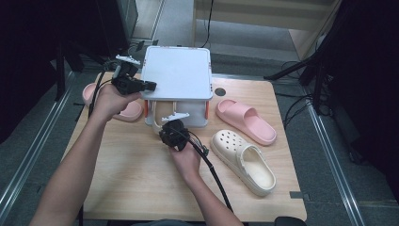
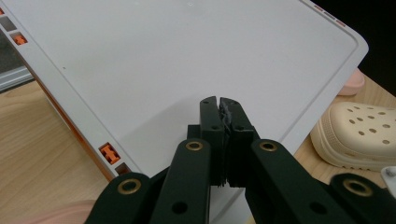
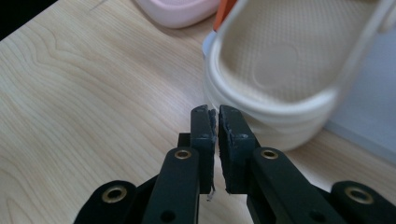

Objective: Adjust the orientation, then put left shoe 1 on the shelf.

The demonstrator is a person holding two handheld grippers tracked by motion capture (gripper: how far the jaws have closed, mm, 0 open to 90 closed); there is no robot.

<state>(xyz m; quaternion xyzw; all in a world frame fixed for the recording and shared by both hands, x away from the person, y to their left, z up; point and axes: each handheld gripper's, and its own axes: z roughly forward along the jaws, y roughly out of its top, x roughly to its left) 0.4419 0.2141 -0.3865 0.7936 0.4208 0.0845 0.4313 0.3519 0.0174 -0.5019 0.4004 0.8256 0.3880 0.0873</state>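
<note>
Cream clog (image 3: 280, 60): heel end sticks out of the lower level of the white shoe rack (image 1: 176, 73) at the table's (image 1: 136, 174) far edge. Judged light, soft foam, slightly springy; best taken by the heel rim or strap.

Right gripper (image 3: 215, 116) sits just short of the heel, fingers nearly together, grasping nothing. Left gripper (image 2: 219, 105) is clenched empty over the rack top.

Count: two cream clogs, second (image 1: 242, 160) loose on the table; two pink slippers (image 1: 244, 120).
</note>
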